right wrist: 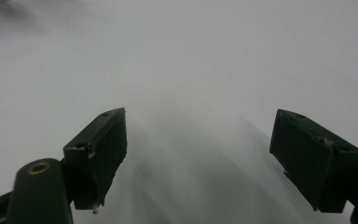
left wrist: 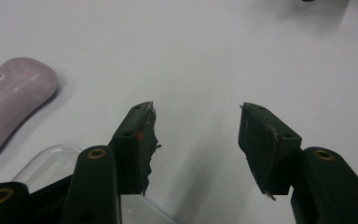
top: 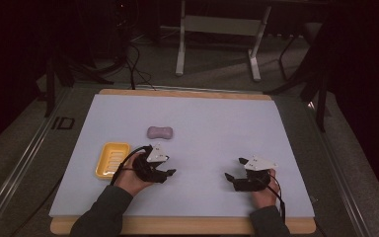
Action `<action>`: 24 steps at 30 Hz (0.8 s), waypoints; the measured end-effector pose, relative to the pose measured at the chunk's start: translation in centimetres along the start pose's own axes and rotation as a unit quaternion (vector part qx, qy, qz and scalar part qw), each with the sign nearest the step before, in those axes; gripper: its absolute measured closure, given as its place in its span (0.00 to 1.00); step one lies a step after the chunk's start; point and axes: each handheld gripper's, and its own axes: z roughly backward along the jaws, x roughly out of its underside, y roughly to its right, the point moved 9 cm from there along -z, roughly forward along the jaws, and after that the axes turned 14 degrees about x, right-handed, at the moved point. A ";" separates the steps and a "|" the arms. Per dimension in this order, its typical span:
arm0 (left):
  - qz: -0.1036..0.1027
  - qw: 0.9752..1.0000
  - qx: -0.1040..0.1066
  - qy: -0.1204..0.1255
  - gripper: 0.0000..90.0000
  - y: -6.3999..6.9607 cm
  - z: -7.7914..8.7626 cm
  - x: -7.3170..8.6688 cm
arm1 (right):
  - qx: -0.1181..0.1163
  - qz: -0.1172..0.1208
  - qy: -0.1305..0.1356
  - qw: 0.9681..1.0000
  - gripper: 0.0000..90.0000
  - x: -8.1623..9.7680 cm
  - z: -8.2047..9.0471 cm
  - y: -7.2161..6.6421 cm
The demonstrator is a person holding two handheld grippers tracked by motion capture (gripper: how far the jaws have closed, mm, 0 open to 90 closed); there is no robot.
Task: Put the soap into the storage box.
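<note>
Beyond the left gripper (top: 169, 168), soap bar (top: 160, 132) lying crosswise, both grippers open, empty.

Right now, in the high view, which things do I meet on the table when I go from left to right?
Yellow soap dish → left gripper → right gripper. The purple soap bar lies farther back, above the left gripper, so its place in the order is unclear.

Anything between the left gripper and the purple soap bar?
Nothing visible. The left gripper has open, empty jaws, and only bare white mat lies between it and the soap bar. The yellow dish sits off to the side.
</note>
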 end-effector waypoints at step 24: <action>-0.001 1.000 0.000 -0.001 0.47 -3.3 1.0 -1.1 | 0.000 0.000 -0.001 1.000 0.20 0.0 0.0 0.0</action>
